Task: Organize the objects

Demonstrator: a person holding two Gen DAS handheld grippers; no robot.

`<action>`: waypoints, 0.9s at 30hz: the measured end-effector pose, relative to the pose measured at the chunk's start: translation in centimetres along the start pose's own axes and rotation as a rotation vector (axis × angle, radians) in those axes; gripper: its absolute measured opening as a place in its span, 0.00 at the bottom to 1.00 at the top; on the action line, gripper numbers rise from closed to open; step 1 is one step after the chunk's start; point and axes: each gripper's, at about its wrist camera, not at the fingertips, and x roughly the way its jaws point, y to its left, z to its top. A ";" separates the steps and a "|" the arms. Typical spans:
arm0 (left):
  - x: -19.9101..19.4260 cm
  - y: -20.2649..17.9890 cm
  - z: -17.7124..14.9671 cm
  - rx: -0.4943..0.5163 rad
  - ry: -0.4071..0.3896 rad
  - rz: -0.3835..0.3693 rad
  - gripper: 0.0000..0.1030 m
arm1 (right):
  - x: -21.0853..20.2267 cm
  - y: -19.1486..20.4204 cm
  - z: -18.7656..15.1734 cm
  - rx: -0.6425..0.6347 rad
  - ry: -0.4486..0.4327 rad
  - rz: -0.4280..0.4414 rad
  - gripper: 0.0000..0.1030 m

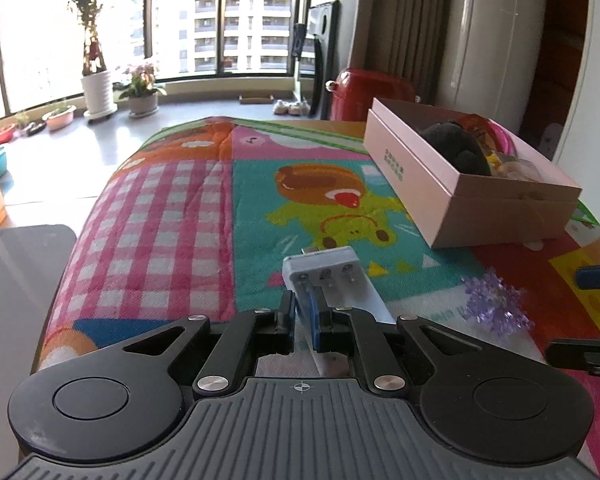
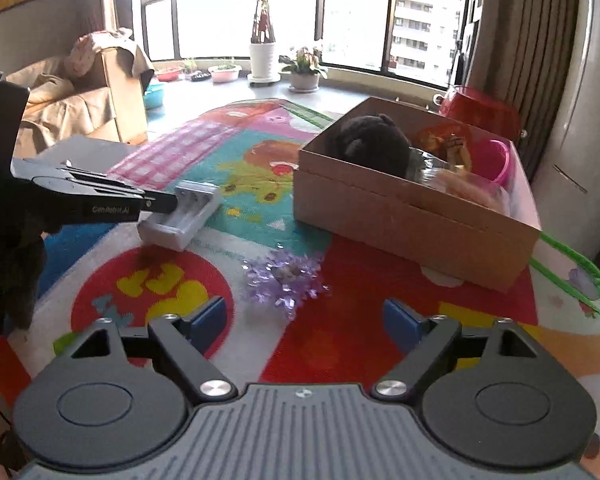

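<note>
We see our left gripper (image 1: 305, 322) clamped on the near end of a white plastic battery charger with three empty slots (image 1: 327, 280); its blue pads press the charger's sides. In the right wrist view the same charger (image 2: 184, 214) sits at the tip of the left gripper (image 2: 162, 203), low over the colourful cartoon-print cloth covering the table (image 2: 340, 340), though we cannot tell whether its far end touches the fabric.

Our right gripper (image 2: 305, 318) has its blue-padded fingers (image 2: 208, 318) spread wide with nothing between them. It hovers over the red part of the cloth, and just ahead of it lies a purple sparkly foil decoration shaped like a spiky cluster (image 2: 284, 276), resting on the cloth between the charger and the box. From the left wrist camera this decoration (image 1: 496, 306) shows to the right of the held charger, apart from it.

Beyond the decoration stands an open pale-pink cardboard box (image 2: 412, 224), seen in the left view too (image 1: 416, 168). Inside it we make out a black plush toy (image 2: 374, 142) at the near-left end, a pink plastic bowl (image 2: 500, 160) at the far-right end, and some orange and clear items between them that are too blurred to name.

Behind the table, a red round container (image 1: 364, 88) stands on the floor, and potted plants, among them a tall one in a white pot (image 2: 264, 56), line the window ledge.
</note>
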 end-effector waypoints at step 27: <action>-9.2 -5.9 -0.4 0.188 -0.036 -0.084 0.08 | -6.1 -3.6 -1.7 0.051 -0.058 -0.082 0.19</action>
